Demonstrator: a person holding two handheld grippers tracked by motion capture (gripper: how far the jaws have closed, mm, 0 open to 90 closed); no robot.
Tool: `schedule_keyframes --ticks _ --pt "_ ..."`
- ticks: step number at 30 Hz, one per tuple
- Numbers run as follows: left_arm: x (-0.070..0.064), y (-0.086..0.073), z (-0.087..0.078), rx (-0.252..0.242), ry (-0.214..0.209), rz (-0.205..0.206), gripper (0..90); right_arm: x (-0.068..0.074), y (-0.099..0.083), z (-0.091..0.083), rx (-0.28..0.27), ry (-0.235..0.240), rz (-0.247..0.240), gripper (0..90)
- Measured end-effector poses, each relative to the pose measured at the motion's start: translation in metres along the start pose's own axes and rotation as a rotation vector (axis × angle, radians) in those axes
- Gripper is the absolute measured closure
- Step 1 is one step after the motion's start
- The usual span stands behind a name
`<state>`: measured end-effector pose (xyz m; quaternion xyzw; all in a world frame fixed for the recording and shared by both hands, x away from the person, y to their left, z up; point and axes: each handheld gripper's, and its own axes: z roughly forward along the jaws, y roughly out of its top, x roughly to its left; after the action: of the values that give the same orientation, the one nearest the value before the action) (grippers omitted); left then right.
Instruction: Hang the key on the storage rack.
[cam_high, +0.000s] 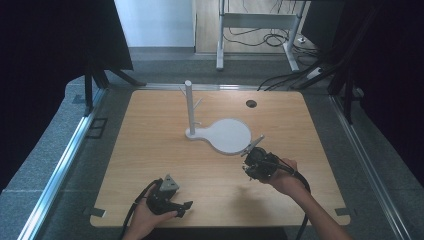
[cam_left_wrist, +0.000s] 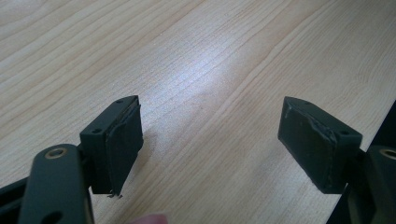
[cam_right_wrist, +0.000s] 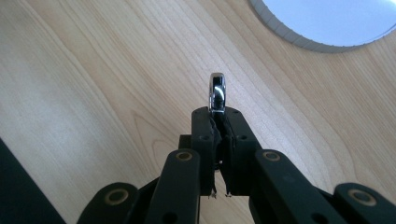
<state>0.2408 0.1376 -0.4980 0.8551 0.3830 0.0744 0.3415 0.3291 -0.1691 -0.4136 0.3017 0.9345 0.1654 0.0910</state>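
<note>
Shiny chrome piece (cam_right_wrist: 217, 92) (kind unclear) pinched in right gripper (cam_high: 253, 145), just beside white stand (cam_high: 224, 134) at table (cam_high: 150, 150) centre. Left gripper (cam_left_wrist: 210, 140) near the front edge, fingers (cam_left_wrist: 119, 140) spread wide over bare wood, holding nothing.

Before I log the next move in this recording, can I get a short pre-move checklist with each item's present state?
1. Right claw shut on the shiny metal piece: ok.
2. What that piece is: cannot tell.
3. Left claw open, nothing between its jaws: ok.
4. White stand upright, its post vertical: ok.
5. Right claw apart from the stand's round base: ok.
6. Bare table between the two claws: ok.
</note>
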Motion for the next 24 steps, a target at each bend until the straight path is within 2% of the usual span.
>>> schedule_keyframes --ticks 11,18,24 --pt "0.000 -0.001 0.003 0.018 0.000 0.000 22.2 0.001 0.010 0.005 0.015 -0.012 -0.013 84.3" --pt "-0.003 -0.001 0.010 0.041 -0.006 0.012 21.9 0.002 0.009 0.009 0.019 -0.024 -0.021 84.2" --pt "-0.008 -0.001 0.013 0.030 -0.006 0.022 21.3 0.001 0.007 0.013 0.024 -0.034 -0.024 84.1"
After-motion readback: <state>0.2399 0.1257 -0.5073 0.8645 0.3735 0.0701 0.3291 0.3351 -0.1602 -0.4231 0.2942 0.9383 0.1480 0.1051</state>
